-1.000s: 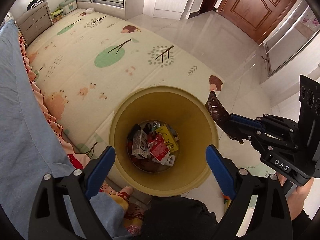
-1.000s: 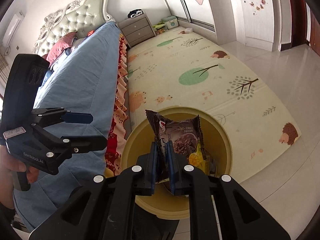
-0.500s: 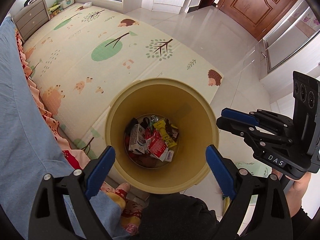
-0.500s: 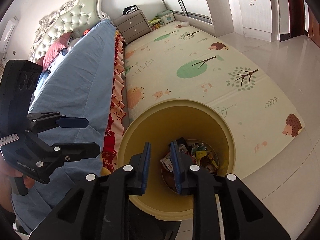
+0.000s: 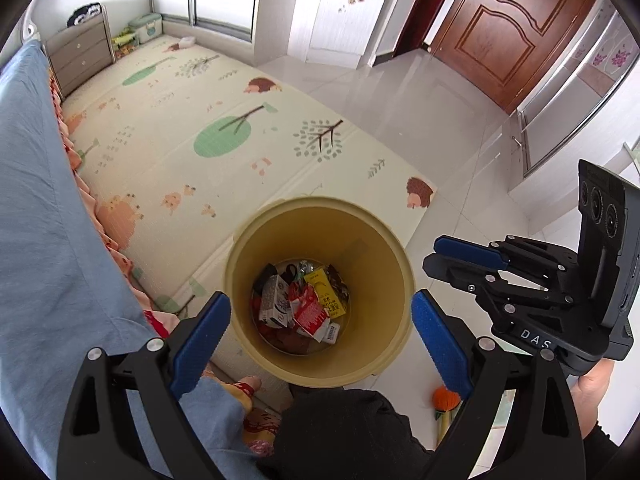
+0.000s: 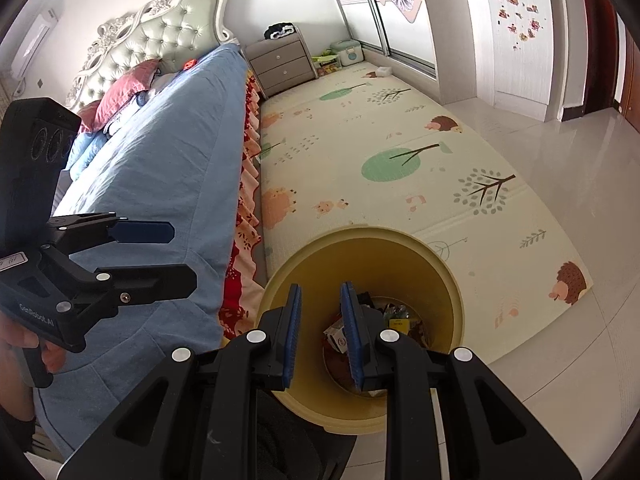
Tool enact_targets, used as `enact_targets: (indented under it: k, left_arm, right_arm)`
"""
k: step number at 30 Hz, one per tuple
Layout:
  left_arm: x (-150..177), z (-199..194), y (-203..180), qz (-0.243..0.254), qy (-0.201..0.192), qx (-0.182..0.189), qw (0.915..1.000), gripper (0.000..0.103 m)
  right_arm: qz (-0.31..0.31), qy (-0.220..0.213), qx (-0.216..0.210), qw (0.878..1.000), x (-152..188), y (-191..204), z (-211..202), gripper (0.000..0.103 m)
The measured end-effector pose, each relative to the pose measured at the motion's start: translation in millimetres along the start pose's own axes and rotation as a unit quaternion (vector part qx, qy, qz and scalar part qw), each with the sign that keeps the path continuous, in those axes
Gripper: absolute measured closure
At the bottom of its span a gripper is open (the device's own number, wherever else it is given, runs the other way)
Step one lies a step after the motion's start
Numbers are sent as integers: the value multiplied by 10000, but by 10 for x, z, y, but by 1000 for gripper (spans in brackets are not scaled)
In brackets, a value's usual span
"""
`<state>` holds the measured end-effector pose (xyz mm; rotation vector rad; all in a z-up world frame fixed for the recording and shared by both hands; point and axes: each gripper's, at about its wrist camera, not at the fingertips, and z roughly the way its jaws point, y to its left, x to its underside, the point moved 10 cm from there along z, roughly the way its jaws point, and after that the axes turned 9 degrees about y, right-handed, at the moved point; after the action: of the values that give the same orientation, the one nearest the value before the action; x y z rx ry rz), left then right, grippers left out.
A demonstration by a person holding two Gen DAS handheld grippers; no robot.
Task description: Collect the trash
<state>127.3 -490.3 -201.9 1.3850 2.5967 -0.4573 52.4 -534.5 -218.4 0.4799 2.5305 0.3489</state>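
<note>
A yellow round trash bin (image 5: 372, 248) stands on the floor beside the bed, with several wrappers and cartons (image 5: 300, 304) at its bottom. My left gripper (image 5: 320, 320) is wide open and empty above the bin's near rim. My right gripper (image 6: 320, 320) is open a little and empty above the bin (image 6: 436, 276). It also shows in the left wrist view (image 5: 444, 258), to the right of the bin. The left gripper shows in the right wrist view (image 6: 176, 252) over the bed.
A bed with a blue cover (image 6: 160, 168) lies left of the bin. A patterned play mat (image 5: 224, 128) covers the floor beyond it. A grey nightstand (image 6: 282, 62) stands at the far end. A brown door (image 5: 504, 28) is at the back right. An orange toy (image 5: 446, 398) lies on the tiles.
My right gripper opened and let go of the brown snack wrapper, which dropped into the bin. Both grippers have risen and tilted up, so the bin looks smaller.
</note>
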Motion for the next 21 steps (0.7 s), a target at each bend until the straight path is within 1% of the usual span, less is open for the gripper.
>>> enact_targets:
  k: [2,5,9,12,15,18,21]
  left_arm:
    - [55,-149,39,-1,-157,-72,9999,12]
    - [190,-401,172,-74,-382,-175,9991,12]
    - [471,-756,473,-313,-691,-431,9962,12]
    - [733,-1041,758,-579,-937,-627,9919,11]
    - [1032,-1333,1074,-925,-1177,-839,9852,11]
    - [1338,-1611,1379,-1265,-1403,-1045,9764,11]
    - [1677,-1891,1689,-1635,-1626,-1277,9646,11]
  right_arm:
    - [-156,-40,-4,9999,-52,157,-43,82]
    - [-416,-83,-49,9991,-126,439,-71,78]
    - [-825,-106,-186,9964,-201,931,-51,78]
    - [-1085,-76,-310,9936,-224,1325,16,78]
    - [-1418,-26,-483,9887,-206,1775,85,78]
    - [-1702,-13,-657,9832,-185,2246,157,78]
    - [-2011,11,-878,9756,-147,2756,216,78]
